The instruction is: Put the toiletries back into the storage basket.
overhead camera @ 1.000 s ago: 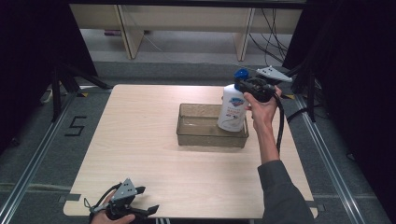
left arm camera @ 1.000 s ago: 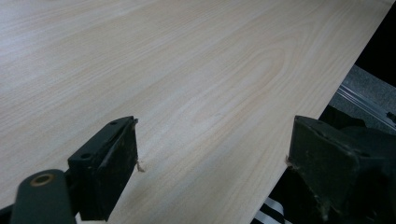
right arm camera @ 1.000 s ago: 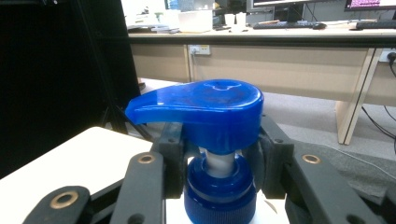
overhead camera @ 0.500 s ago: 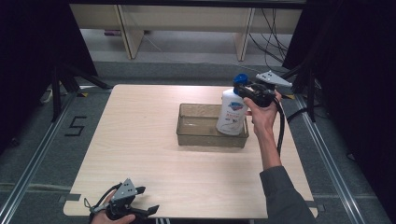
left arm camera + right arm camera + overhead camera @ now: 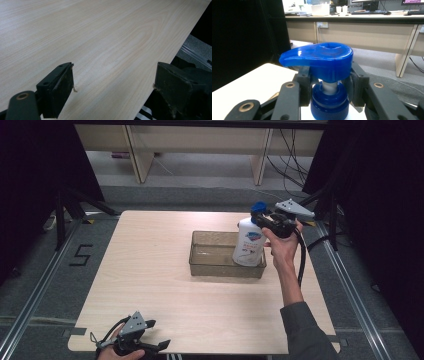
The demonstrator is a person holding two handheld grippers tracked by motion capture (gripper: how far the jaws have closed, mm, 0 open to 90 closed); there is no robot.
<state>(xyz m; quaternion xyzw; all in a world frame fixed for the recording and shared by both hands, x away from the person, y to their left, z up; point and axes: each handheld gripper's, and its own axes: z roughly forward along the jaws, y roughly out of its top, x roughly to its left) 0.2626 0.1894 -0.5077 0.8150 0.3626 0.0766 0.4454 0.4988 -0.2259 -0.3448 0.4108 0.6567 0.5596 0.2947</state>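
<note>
The right gripper (image 5: 264, 220) holds the soap bottle (image 5: 248, 242) by its blue pump neck, in the tray's (image 5: 210, 265) right end. The left gripper (image 5: 150, 347) rests wide open at the table's (image 5: 150, 250) near left edge.

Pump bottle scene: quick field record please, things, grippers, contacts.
held thing: pump bottle, white with blue pump head, upright
right gripper: shut on the bottle's neck under the pump head
bottle place: at the right end of the clear tray; whether it rests on the tray floor, cannot tell
left gripper: open, nothing between the jaws, at the table's near left edge
</note>
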